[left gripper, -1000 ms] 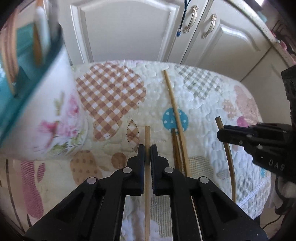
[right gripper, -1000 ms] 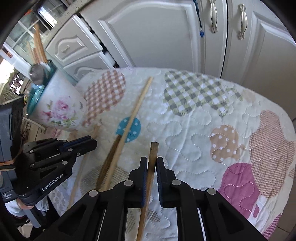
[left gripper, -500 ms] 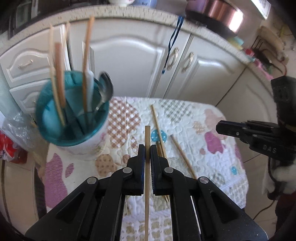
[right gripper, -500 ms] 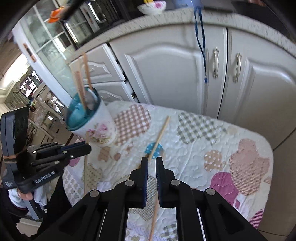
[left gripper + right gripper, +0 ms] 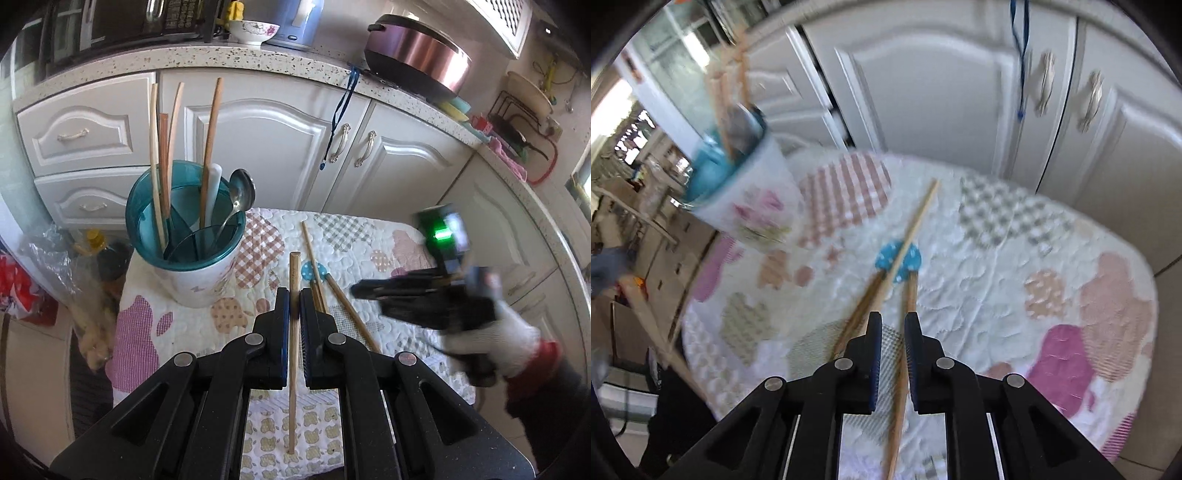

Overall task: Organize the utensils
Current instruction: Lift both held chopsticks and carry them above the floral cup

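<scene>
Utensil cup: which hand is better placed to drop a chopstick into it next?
Probably left. Its tongs grip a chopstick raised beside the cup; the right tongs are opening, nothing pinched.

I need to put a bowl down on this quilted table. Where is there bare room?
The far right of the quilted cover, from the grey check patch to the pink patches at its edge, is bare. So is the near left corner below the utensil holder. The middle is crowded with loose chopsticks.

A teal-rimmed floral holder (image 5: pixel 192 273) stands upright holding utensils; three wooden chopsticks (image 5: pixel 314 258) lie loose on the quilt beside it.
</scene>
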`<state>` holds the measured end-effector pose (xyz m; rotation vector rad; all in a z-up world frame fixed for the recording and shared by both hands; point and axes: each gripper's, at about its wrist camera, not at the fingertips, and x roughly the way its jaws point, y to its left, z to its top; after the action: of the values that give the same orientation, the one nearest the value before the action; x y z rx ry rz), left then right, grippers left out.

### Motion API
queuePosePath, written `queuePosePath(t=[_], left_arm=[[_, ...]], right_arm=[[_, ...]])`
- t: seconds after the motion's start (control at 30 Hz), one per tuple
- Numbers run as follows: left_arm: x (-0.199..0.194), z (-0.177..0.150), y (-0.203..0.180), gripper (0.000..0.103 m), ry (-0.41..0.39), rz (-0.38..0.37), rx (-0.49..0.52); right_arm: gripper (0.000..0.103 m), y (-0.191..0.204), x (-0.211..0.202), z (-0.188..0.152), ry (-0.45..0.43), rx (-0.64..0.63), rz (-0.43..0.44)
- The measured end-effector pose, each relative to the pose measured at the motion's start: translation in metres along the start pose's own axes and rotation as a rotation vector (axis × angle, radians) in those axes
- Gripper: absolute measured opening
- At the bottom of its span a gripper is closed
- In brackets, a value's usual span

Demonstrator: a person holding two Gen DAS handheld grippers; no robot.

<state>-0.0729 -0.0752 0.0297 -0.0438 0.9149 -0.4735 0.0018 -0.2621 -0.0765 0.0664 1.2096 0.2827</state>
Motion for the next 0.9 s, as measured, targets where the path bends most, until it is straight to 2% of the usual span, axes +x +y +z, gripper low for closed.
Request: queuePosePath(t=[0.2,0.37,0.6,0.8,0.9], left_arm=[[-0.005,-0.001,0.005,0.004,-0.005,0.001,-0.02],[-0.008,0.0,0.006,0.004,0.0,-0.01,-0.02],[-0.033,0.007,0.004,0.004,-0.042,-0.034,-0.005],[-0.053,0.012,0.003,0.004,-0.077,-0.028,0.005],[-0.063,0.017,0.007,0.004,-0.095,-0.025,0.001]], right_arm=[[0.012,-0.005,0.05,0.013,0.08,-0.002,-0.093],[0.008,-0.011,0.047,0.013,0.065,0.018,-0.02],[0.007,-0.014,-0.042,0.001,-0.095,0.01,0.091],[0.007,-0.008,-0.102,-0.006,-0.21,-0.026,0.106],[0.007,0.0,-0.116,-0.006,-0.243,-0.042,0.112]])
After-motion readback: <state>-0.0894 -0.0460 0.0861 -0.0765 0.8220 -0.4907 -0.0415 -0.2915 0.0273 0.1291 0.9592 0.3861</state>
